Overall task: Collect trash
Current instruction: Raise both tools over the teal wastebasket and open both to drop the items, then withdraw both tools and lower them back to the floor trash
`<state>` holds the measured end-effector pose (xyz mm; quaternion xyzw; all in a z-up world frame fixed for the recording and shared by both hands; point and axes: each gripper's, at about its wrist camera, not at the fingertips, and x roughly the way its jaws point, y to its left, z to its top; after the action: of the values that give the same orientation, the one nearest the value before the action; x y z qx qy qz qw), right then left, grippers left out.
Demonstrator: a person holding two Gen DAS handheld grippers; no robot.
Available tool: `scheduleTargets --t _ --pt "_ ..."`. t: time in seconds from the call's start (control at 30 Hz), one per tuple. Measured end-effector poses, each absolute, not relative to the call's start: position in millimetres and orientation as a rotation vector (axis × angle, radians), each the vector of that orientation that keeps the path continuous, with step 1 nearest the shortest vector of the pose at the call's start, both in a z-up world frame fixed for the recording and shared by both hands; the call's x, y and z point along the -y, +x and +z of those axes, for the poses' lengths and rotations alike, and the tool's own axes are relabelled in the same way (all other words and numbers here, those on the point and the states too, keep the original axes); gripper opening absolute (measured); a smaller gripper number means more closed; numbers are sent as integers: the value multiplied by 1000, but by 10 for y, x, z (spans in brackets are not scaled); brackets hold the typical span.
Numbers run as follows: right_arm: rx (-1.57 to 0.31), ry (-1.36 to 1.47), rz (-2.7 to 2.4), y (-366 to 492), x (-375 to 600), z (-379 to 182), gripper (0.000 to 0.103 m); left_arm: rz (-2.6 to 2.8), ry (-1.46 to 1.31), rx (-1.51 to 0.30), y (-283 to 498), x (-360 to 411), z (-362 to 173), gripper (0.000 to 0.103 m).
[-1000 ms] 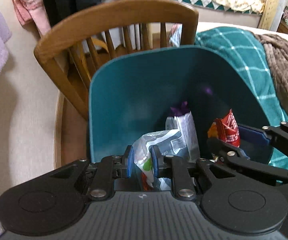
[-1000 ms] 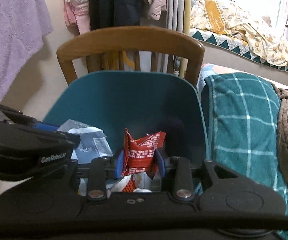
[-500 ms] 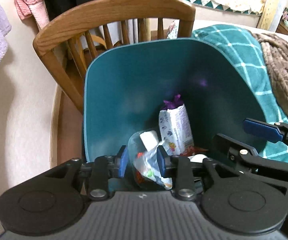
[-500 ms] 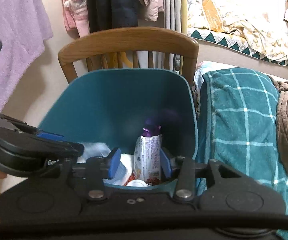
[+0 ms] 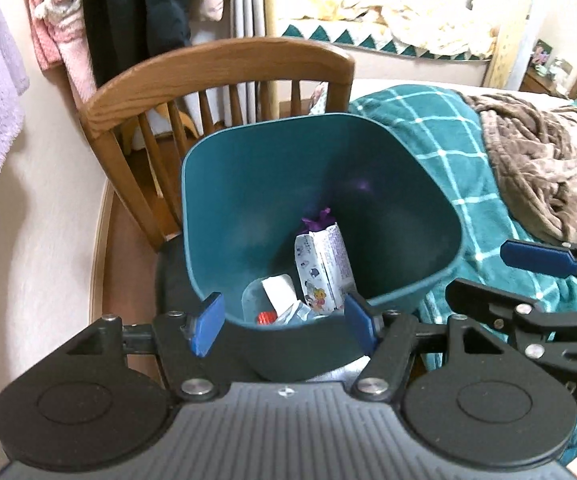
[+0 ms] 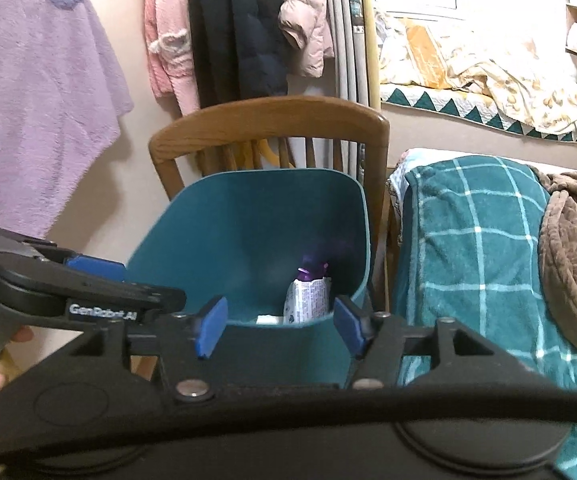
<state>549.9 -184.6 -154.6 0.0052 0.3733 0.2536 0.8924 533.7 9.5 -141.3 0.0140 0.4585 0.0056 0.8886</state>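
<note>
A teal trash bin (image 5: 248, 184) stands on a wooden chair, also in the right wrist view (image 6: 248, 220). Inside lie a white and purple wrapper (image 5: 322, 264) (image 6: 308, 300), a clear plastic cup (image 5: 256, 300) and other scraps. My left gripper (image 5: 284, 326) is open and empty above the bin's near rim. My right gripper (image 6: 278, 326) is open and empty, also above the near rim; it shows at the right of the left wrist view (image 5: 528, 272).
A wooden chair (image 5: 216, 68) holds the bin, its back behind it. A teal checked blanket (image 5: 448, 140) and a brown throw (image 5: 548, 168) lie on the bed at right. Clothes (image 6: 228, 32) hang on the wall behind.
Both grippers let go of their trash, the left a crumpled wrapper and the right a red wrapper, which fell into the bin. Both opened wide and pulled back and up.
</note>
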Motion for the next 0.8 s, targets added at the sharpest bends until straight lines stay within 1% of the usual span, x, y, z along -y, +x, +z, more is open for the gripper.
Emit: scheduleTargets --t 0.13,0.17,0.2,0.3,0.33,0.37,0.47,0.5,0.53,0.6,0.7,0.77,0.8 --pt "-761 23 541 5306 1946 -1490 66 0 43 -923 5071 -97 -1330 66" --pt "-757 23 545 5255 1969 -1482 69 -1 43 -918 5009 -102 -1317 68" --pt "-755 26 550 5204 1993 -1476 69 1 42 -912 4945 -109 -1309 73" --pt "-760 31 556 5058 2052 -1491 71 2 26 -902 4763 -144 -1303 75" --pt "-762 33 557 5006 2071 -1505 75 2 18 -900 4699 -158 -1309 75" --pt "-763 34 557 4953 2091 -1523 79 6 13 -900 4640 -172 -1321 75" --pt "-769 19 559 4809 2124 -1592 82 8 4 -899 4468 -208 -1381 76" --pt "-773 18 560 4760 2134 -1625 83 5 -5 -900 4415 -219 -1410 79" --pt "-779 19 562 4708 2141 -1662 84 3 -15 -903 4367 -230 -1443 81" --pt "-791 17 570 4601 2148 -1747 84 0 -44 -905 4273 -258 -1514 81" --pt "-808 26 585 4408 2170 -1901 89 0 -69 -903 4140 -281 -1640 81" --pt "-818 28 593 4278 2184 -2013 92 -2 -79 -914 4064 -288 -1760 85" --pt "-824 25 598 4210 2185 -2081 94 -6 -82 -927 4030 -289 -1844 90"
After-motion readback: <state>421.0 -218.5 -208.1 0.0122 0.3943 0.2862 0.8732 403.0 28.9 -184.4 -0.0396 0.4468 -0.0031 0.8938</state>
